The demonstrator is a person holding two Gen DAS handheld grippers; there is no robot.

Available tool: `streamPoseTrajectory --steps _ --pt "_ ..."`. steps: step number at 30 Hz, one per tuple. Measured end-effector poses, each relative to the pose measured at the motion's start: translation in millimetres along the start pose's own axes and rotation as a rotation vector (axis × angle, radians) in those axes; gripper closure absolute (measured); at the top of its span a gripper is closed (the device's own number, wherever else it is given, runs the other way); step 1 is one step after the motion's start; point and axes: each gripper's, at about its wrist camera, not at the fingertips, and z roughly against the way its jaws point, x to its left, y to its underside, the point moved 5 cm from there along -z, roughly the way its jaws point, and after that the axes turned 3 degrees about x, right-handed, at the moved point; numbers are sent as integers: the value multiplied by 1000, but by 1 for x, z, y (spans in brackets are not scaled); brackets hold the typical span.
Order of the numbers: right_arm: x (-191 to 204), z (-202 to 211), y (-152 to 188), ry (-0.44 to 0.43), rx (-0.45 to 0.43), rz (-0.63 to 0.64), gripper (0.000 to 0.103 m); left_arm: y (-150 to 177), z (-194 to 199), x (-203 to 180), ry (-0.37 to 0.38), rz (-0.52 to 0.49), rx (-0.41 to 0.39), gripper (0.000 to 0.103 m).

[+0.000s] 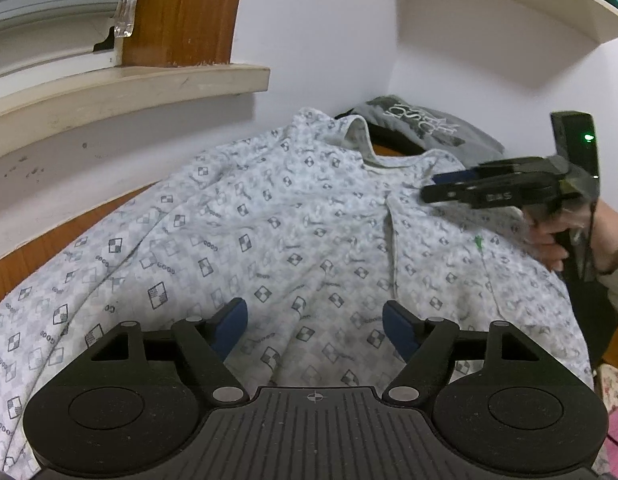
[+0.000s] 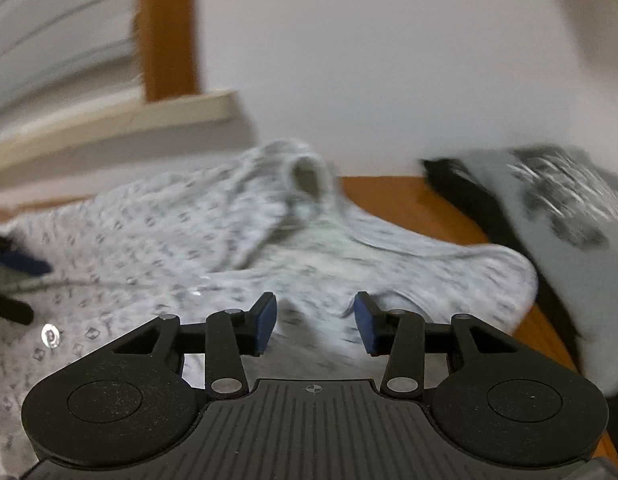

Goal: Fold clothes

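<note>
Patterned shirt [image 1: 269, 232] spread over a wooden table [image 1: 25, 276], directly ahead of and below the left gripper [image 1: 313, 326]. The jaws of this gripper stand wide apart above the lower part of the cloth, with nothing between the blue pads [image 1: 233, 320]. The neckline [image 1: 365, 148] lies at the far end from this gripper, toward the white wall. The right gripper [image 2: 315, 320], in a person's hand [image 1: 549, 240], hangs over the shoulder region of the shirt, beside the neckline; its jaws are partly apart, and cloth shows in the gap beneath them, not pinched by either pad as far as can be judged. A folded grey garment [image 1: 425, 124] with printed lettering lies beyond the right gripper, near the corner of the wall.

Handling, as judged: the shirt is thin, light and limp, creasing into long ridges; it will sag and drag rather than hold its shape, and a single layer may slip from a shallow pinch. Sound holds would be the shoulder seam next to the right gripper and the hem or side edge nearest the left gripper, so that both lift one straight fold line together.

Limits of view: the right wrist view is smeared by motion, so the print and cloth edges are indistinct. The near hem is hidden beneath the left gripper's body. Whether a sleeve is tucked under cannot be told.
</note>
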Motion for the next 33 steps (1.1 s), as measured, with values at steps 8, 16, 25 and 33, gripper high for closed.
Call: streamPoseTrajectory --steps 8,16,25,33 --pt "-14 -8 9 -66 36 -7 51 0 -1 -1 -9 -12 3 25" --pt "-13 -11 10 -53 33 -5 49 -4 15 18 -83 -3 -11 26" --pt "-11 -14 11 -69 45 14 34 16 129 92 -320 86 -49 25" --pt "-13 -14 11 -68 42 9 34 76 202 156 -512 232 -59 25"
